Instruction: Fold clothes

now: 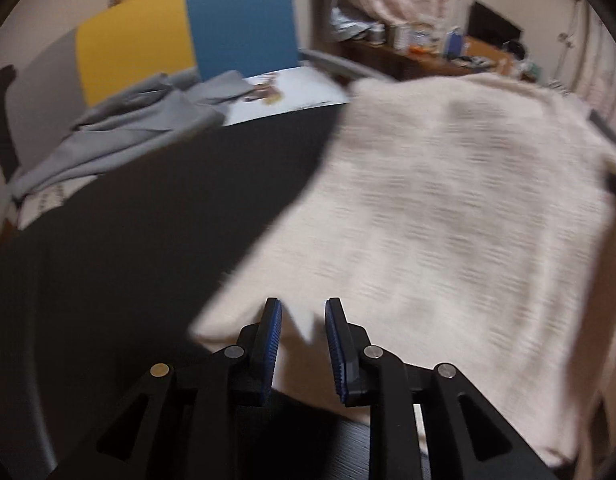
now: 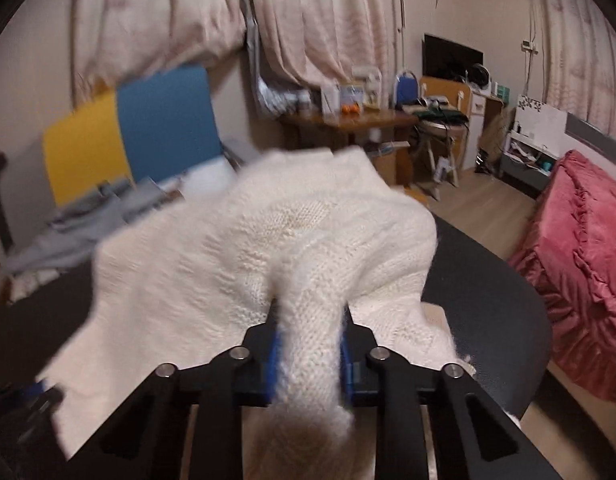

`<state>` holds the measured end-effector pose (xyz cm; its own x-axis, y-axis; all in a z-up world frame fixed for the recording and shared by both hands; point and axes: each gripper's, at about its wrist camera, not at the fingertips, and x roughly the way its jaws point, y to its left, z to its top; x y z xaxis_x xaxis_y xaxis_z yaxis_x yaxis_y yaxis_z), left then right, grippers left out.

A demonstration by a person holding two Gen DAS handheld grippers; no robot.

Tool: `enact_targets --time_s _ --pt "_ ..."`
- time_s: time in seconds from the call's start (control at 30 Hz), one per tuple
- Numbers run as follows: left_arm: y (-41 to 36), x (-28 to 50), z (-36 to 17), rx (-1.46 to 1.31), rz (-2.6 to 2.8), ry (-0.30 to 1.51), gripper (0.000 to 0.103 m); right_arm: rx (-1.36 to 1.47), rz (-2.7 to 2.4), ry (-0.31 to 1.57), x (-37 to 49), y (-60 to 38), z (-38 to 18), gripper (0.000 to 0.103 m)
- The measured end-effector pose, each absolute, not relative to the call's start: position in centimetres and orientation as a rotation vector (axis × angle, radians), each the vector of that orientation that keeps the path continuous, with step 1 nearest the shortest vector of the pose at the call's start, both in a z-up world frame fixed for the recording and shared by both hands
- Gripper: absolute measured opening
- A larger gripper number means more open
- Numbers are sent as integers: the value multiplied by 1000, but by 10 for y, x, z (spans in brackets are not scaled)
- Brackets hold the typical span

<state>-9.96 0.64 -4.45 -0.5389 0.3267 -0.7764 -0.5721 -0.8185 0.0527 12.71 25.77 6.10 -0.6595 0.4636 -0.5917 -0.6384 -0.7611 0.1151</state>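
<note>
Left wrist view: the left gripper (image 1: pixel 303 312) hangs over the near edge of a cream knit sweater (image 1: pixel 448 208), which lies spread across a dark round table (image 1: pixel 127 240). Its jaws stand a narrow gap apart. The blue pads (image 1: pixel 272 344) have cloth showing behind and between them, but neither pad presses on it; this gripper holds nothing. The sweater covers the right half of the tabletop and runs to the far rim; the picture is blurred there, so its far edge cannot be read closely.

Beyond the table, a grey garment (image 1: pixel 119 136) lies crumpled on a pale printed surface. Behind it stand a yellow panel (image 1: pixel 135 56) and a blue panel (image 1: pixel 243 24) side by side.

Right wrist view: the right gripper (image 2: pixel 310 320) is clamped on a thick fold of the same sweater (image 2: pixel 235 248). The knit bunches between the blue pads (image 2: pixel 272 360) and spills toward the camera over the gripper body. The pinched part is raised off the table, and the remaining cloth slopes down from it to the left, onto the dark tabletop (image 2: pixel 488 300).

To the right stands furniture under a pink ruffled cover (image 2: pixel 580 280). A cluttered wooden desk (image 2: pixel 348 124) and a dark screen (image 2: pixel 452 60) sit against the far wall, below pale curtains (image 2: pixel 316 20).
</note>
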Motion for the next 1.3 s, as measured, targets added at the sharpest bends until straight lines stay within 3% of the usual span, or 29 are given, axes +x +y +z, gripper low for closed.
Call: enact_targets --time_s 0.07,0.13,0.23,0.27,0.33,0.4,0.5,0.73,0.9,1.03,1.23,1.3 --pt "6 -109 -54 -1078 2443 492 22 -668 2431 490 141 244 62 21" --pt "6 -106 -68 -1087 2464 545 24 -617 2516 411 149 211 62 14" --pt "21 -96 -74 -1072 2496 703 24 -671 2615 305 137 167 50 13" --pt "28 -93 -75 -1056 2498 774 22 -716 2628 305 128 159 42 13" --pt "37 -80 -79 -1004 2447 918 6 -820 2645 321 110 147 23 13" --pt "37 -69 -77 -993 2403 956 0 -887 2624 449 103 147 5 12" --pt "24 -58 -61 -1078 2316 789 0 -898 2611 654 98 150 -1 12" --pt "-64 -9 -53 -1189 2329 500 0 -906 2823 638 51 83 43 12" --pt "-163 32 -55 -1290 2401 120 0 -1107 2967 654 8 -4 23 12" --pt "-232 54 -54 -1338 2434 -173 3 -1316 3084 563 -30 -90 -2 12" --pt "-249 76 -59 -1360 2488 -328 9 -1524 3208 480 -51 -164 -22 13" --pt "-242 74 -58 -1364 2466 -362 15 -1530 3230 444 -42 -170 -21 22"
